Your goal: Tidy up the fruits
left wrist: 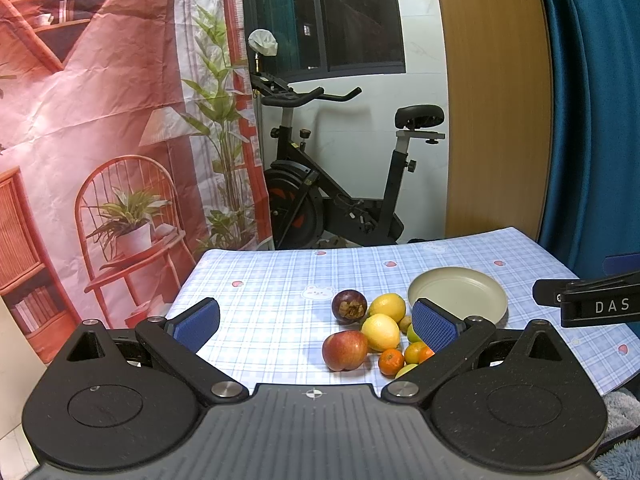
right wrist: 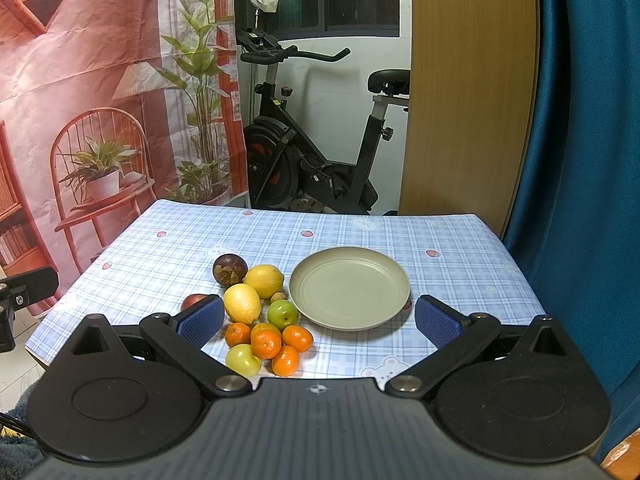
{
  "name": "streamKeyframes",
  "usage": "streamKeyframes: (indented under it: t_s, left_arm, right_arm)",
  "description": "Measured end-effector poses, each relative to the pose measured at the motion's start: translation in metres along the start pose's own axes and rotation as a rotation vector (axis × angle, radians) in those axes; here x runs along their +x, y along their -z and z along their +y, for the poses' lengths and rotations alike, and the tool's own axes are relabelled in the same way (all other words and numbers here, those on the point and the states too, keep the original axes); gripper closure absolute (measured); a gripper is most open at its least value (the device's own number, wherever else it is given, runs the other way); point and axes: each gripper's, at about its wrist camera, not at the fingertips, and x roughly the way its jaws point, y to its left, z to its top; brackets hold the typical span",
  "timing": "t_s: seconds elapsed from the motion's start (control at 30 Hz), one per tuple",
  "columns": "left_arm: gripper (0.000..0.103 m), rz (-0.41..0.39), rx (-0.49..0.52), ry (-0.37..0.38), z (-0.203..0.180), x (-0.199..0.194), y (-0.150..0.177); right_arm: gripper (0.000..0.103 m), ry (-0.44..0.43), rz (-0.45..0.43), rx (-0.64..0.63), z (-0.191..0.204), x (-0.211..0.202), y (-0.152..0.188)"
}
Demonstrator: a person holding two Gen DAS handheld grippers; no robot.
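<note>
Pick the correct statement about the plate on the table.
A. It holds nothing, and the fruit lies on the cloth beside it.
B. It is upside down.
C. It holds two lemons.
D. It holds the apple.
A: the plate is bare and upright, while the lemons, apple and oranges sit on the cloth to its left.

The left gripper (left wrist: 316, 322) hovers above the table (left wrist: 272, 280) with its jaws spread wide and nothing between them. The right gripper (right wrist: 320, 316) hovers over the same table, also spread wide and holding nothing, to the right of the left one.
</note>
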Motion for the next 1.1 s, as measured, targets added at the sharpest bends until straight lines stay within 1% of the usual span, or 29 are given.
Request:
streamKeyframes:
  t_s: [0.53,0.77,0.87,0.97,1.1]
  left_arm:
    - [0.0,-0.002,-0.002,0.002,0.0,0.0,0.0]
    - [0.0,-0.017,-0.002,0.004,-0.002,0.0,-0.002]
    - [0.0,-0.03,0.007,-0.002,-0.001,0.0,-0.004]
    - [0.0,-0.058,0.027,-0.015,-0.001,0.005,-0.01]
    - [0.0,-0.096,0.046,-0.031,0.001,0.017,-0.02]
  right_arm:
    - [0.0,-0.001,0.0,0.0,0.0,0.0,0.0]
    - [0.0,0.003,-0.001,-0.006,0.0,-0.003,-0.001]
    - [0.0,-0.006,-0.02,-0.013,-0.001,-0.005,-0.005]
    - [0.0,-0.035,-0.044,-0.008,-0.006,-0.004,-0.012]
    - [0.0,-0.048,-0.109,-0.025,-0.012,0.0,-0.025]
